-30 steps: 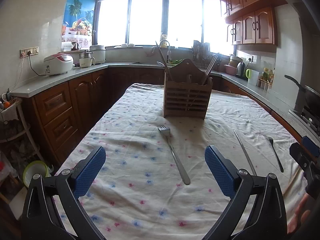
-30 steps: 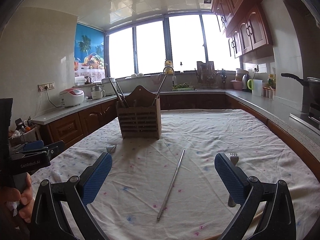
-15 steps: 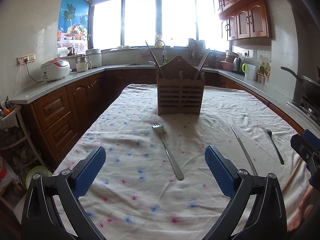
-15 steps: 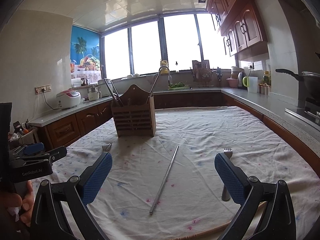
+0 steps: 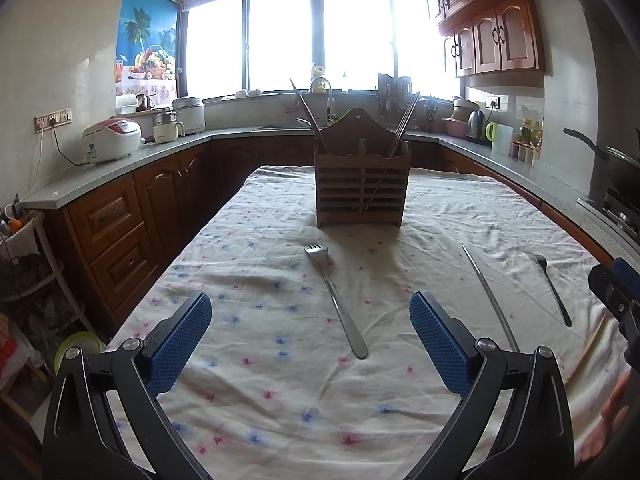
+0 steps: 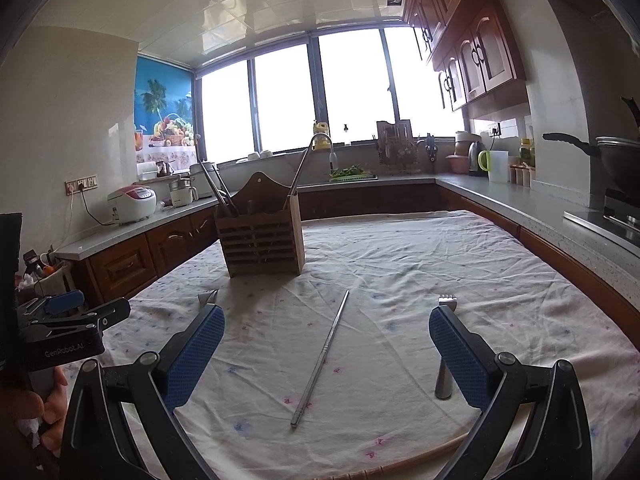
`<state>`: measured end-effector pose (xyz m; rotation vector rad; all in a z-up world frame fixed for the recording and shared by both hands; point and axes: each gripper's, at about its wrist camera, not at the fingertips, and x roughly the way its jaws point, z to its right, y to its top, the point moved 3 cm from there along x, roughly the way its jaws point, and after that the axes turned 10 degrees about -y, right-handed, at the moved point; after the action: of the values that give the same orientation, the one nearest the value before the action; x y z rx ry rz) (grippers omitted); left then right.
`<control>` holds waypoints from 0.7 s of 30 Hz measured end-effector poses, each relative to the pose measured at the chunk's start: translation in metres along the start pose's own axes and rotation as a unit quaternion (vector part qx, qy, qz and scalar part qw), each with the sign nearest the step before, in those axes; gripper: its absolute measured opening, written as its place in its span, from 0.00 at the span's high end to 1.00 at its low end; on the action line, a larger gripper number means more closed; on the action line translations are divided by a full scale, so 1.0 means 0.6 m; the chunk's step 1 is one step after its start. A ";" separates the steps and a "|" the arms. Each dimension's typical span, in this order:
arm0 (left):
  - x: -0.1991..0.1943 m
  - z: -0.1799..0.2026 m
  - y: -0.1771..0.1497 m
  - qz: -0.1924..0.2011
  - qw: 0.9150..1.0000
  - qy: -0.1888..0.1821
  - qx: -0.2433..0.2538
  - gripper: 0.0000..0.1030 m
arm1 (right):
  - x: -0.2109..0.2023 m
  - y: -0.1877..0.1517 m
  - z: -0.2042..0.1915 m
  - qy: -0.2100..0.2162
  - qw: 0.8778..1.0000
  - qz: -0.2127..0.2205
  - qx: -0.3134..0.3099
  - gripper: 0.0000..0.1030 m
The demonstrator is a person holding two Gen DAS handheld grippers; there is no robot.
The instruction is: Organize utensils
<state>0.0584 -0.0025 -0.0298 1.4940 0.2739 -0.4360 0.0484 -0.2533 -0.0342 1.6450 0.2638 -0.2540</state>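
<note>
Two steel forks [image 5: 335, 300] [image 5: 550, 286], one chopstick [image 5: 489, 296] flat before upright wooden holder [image 5: 362, 186].

bare cloth [image 5: 280, 360] at near edge; holder [image 5: 362, 188] blocks the far middle; fork [image 5: 336, 300], chopstick [image 5: 490, 296] lie between.

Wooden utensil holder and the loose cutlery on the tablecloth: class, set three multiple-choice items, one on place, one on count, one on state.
1. Where does the wooden utensil holder stand?
A. on the tablecloth
B. on the counter
C. on the floor

2. How many forks lie loose on the cloth?
A. none
B. two
C. five

3. How is the left hand-held gripper?
A. shut on a fork
B. shut on a chopstick
C. open, holding nothing

Answers: 1 A, the holder sits mid-table on the cloth. 2 B, the near fork and the far fork, with a metal chopstick between them. 3 C, its blue pads stand wide apart over bare cloth.
</note>
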 end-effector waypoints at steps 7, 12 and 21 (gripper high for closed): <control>-0.005 -0.001 -0.002 0.006 1.000 -0.001 -0.001 0.01 | -0.009 0.000 0.002 -0.002 1.000 0.010 -0.002 0.00; -0.014 0.000 -0.001 0.016 1.000 0.002 0.001 0.01 | -0.014 0.000 0.008 -0.004 1.000 0.013 0.001 0.00; -0.022 0.011 0.002 0.025 1.000 -0.003 0.010 0.01 | -0.023 0.000 0.012 -0.001 1.000 0.025 0.003 0.00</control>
<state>0.0462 -0.0077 -0.0226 1.5153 0.2278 -0.4051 0.0353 -0.2604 -0.0306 1.6556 0.2212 -0.2194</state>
